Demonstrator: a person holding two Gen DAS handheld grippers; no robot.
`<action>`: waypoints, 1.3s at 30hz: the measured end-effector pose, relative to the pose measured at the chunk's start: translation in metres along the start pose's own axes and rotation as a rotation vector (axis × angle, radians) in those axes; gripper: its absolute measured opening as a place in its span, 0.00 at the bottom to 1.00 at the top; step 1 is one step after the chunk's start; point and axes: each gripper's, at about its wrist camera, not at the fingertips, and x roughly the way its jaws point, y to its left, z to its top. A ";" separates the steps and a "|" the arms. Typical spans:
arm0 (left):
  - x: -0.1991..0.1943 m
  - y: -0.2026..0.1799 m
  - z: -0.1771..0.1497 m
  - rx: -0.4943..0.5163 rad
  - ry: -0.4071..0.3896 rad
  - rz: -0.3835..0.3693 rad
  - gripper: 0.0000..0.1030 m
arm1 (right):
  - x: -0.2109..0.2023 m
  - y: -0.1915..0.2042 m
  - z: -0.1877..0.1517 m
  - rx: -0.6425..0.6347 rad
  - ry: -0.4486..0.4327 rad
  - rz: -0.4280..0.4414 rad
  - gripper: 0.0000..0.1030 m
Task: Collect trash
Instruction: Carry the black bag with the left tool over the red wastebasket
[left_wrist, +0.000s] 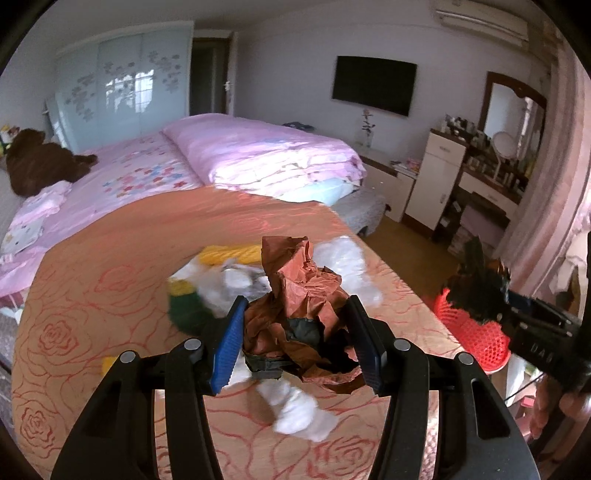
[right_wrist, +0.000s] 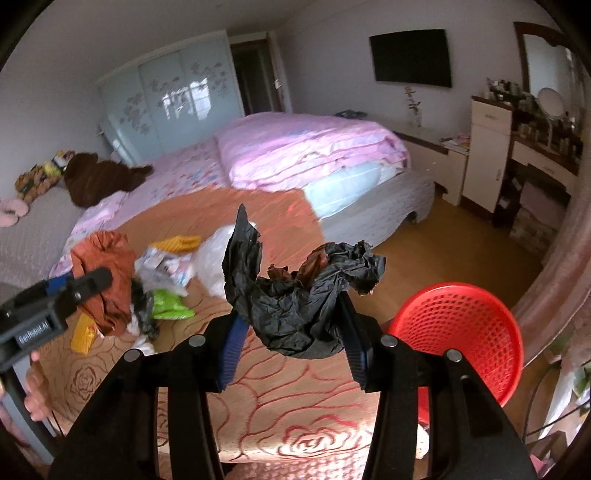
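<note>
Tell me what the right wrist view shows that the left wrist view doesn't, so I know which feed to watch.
Only the right wrist view shows the red basket's open mouth, the green wrapper, and the left gripper from outside, shut on the orange-brown paper. Only the left wrist view shows the white tissue wad lying below that paper, and the air conditioner. Both show the right gripper holding crumpled black paper, the rose-patterned cover, and the pink bed.
</note>
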 end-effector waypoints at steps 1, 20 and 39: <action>0.002 -0.006 0.001 0.009 0.000 -0.006 0.51 | -0.003 -0.003 0.002 0.007 -0.008 -0.006 0.45; 0.040 -0.134 0.026 0.209 0.014 -0.181 0.51 | -0.053 -0.103 0.003 0.151 -0.104 -0.196 0.45; 0.119 -0.241 -0.009 0.366 0.205 -0.347 0.51 | -0.031 -0.191 -0.041 0.337 -0.009 -0.284 0.46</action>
